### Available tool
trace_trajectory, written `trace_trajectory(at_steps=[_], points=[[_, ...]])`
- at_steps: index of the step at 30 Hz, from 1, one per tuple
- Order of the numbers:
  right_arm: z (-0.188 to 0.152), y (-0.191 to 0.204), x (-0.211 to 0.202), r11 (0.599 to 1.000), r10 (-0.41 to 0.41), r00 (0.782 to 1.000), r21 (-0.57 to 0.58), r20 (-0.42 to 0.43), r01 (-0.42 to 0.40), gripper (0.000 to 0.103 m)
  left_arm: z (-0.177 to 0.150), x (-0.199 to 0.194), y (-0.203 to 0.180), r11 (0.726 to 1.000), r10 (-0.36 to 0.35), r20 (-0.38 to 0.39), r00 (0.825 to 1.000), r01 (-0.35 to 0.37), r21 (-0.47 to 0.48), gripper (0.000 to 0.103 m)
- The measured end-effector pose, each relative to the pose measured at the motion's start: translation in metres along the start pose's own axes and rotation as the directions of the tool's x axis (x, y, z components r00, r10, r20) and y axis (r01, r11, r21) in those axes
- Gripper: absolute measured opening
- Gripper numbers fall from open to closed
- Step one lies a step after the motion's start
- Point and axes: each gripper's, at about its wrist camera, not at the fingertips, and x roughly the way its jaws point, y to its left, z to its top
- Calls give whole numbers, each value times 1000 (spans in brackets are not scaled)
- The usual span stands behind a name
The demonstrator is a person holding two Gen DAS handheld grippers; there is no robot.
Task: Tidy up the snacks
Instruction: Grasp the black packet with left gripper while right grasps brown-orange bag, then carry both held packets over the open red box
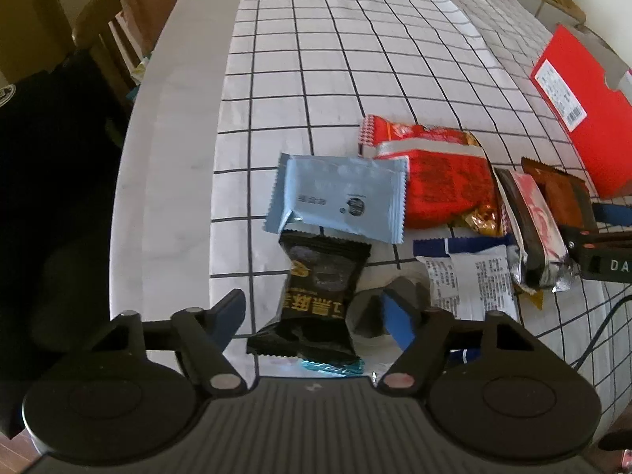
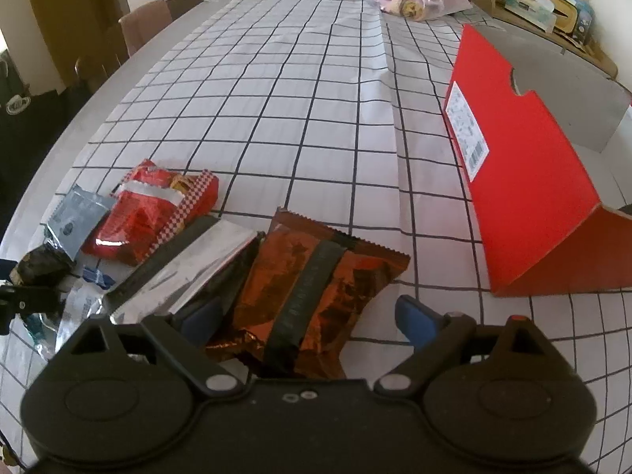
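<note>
Snacks lie heaped near the open red box point(image 2: 525, 166); my left gripper point(image 1: 312, 316) straddles the black packet point(image 1: 320, 292), my right gripper point(image 2: 312, 316) the brown one point(image 2: 316, 288), both spread wide, empty, ready to pinch.

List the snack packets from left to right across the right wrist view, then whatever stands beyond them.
Black packet → grey-blue packet → red packet → silver-backed packet → brown foil packet → open red box.
</note>
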Motion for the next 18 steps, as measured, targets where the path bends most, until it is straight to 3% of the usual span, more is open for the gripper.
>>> trace_trajectory(at_steps=[5, 8, 12, 18], points=[[-1, 0, 1, 1000, 23, 1000, 4, -9, -23, 76, 0, 0, -3, 1000, -6, 11, 1000, 6, 0, 63], [-2, -1, -2, 1000, 29, 1000, 11, -3, -29, 69, 0, -2, -5, 1000, -11, 16, 1000, 11, 1, 51], [-2, -8, -5, 998, 49, 999, 37, 11, -49, 53, 1, -4, -3, 1000, 14, 28, 1000, -13, -11, 35], [-5, -13, -12, 996, 60, 998, 58, 36, -62, 51, -2, -5, 0, 999, 31, 33, 999, -30, -40, 31]])
